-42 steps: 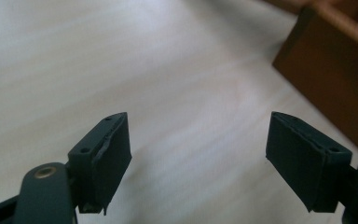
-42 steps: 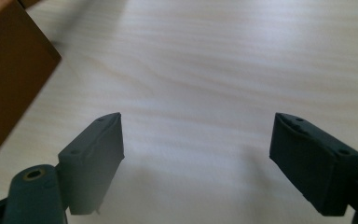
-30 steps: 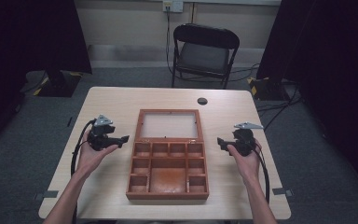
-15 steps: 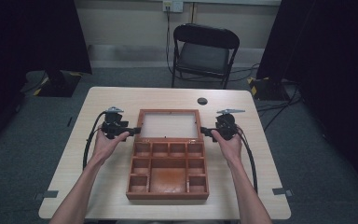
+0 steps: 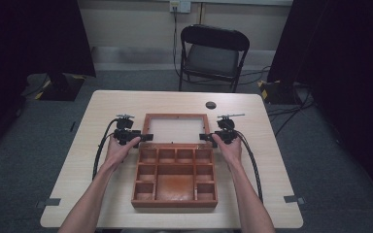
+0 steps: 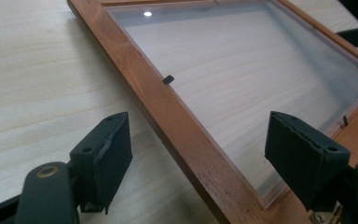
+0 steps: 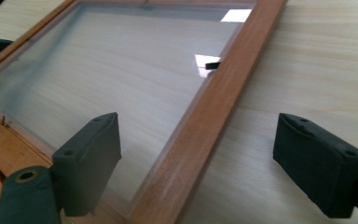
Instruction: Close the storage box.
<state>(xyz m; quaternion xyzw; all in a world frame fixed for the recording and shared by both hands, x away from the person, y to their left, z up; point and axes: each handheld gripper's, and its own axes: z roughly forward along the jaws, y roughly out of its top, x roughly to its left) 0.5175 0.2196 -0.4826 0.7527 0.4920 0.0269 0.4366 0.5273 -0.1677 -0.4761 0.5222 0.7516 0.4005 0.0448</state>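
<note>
Nearest the table's front edge, a wooden box [image 5: 175, 177] of reddish-brown wood, lying open and flat on the pale table [image 5: 77, 165]. Divided into small compartments: a row of four along the far side, smaller ones down each side, one wide one in the middle near the front. All compartments bare inside.

Just beyond, hinged to the box's far edge, the lid [image 5: 176, 130] folded back flat on the table: a thin wooden frame around a clear pane, pale tabletop grain visible through it. A small dark clip on the inner edge of each side rail.

At the lid's left rail, the left gripper [image 6: 196, 154], jaws spread wide and straddling the rail [image 6: 168, 116], not touching it. At the lid's right rail, the right gripper [image 7: 200, 158], jaws likewise wide apart either side of that rail [image 7: 205, 116].

Farther on the table, a small dark round disc [image 5: 211, 105]. Beyond the table, a black folding chair [image 5: 212, 53] on grey floor.
</note>
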